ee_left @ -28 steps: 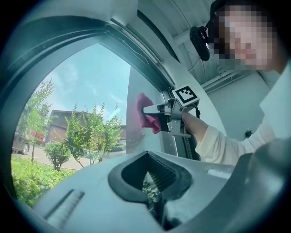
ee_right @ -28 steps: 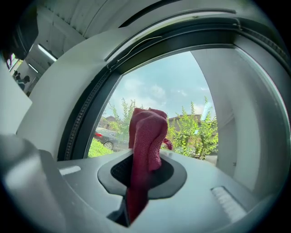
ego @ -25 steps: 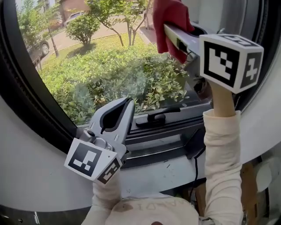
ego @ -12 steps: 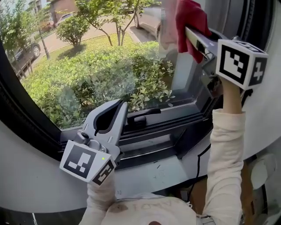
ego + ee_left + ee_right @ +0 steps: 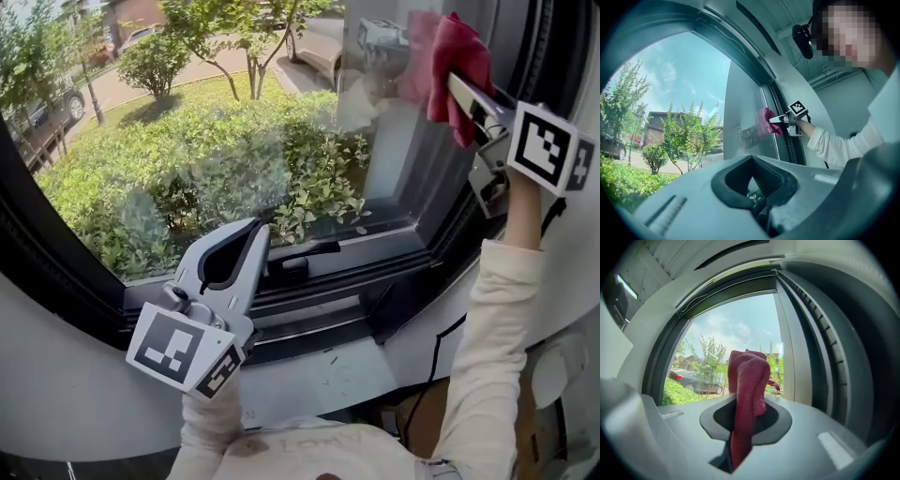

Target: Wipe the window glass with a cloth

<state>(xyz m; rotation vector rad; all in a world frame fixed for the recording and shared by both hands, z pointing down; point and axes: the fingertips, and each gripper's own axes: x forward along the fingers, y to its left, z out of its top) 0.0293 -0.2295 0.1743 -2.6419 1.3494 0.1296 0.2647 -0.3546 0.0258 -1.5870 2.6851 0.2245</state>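
Fingers (image 5: 808, 430) of the right gripper (image 5: 457, 86) are clamped on a red cloth (image 5: 452, 54). A strip of it runs down through the gap between them, and the bunched end stands out past the tips. The strip's lower end drops out of sight inside the gripper.

The window (image 5: 234, 141) fills most of the head view. It is a large pane in a dark frame (image 5: 56, 258), with shrubs (image 5: 197, 178), trees and parked cars outside. The cloth is up at the pane's top right corner, beside the upright edge of the frame. It meets its own pale reflection on the glass, so it looks pressed to the pane. The left gripper view shows the same, with the cloth (image 5: 768, 123) lying against the glass. The top of the window is cut off in the head view.

A cream sleeve (image 5: 492, 356) reaches up to the right gripper. The left gripper (image 5: 255, 232) is low, in front of the bottom rail. Its fingers (image 5: 693, 206) are closed tip to tip with nothing between them, and only leaves show through the hollow behind the tips. I cannot tell whether it touches the frame. A dark handle (image 5: 305, 255) lies along the bottom rail, just right of it.
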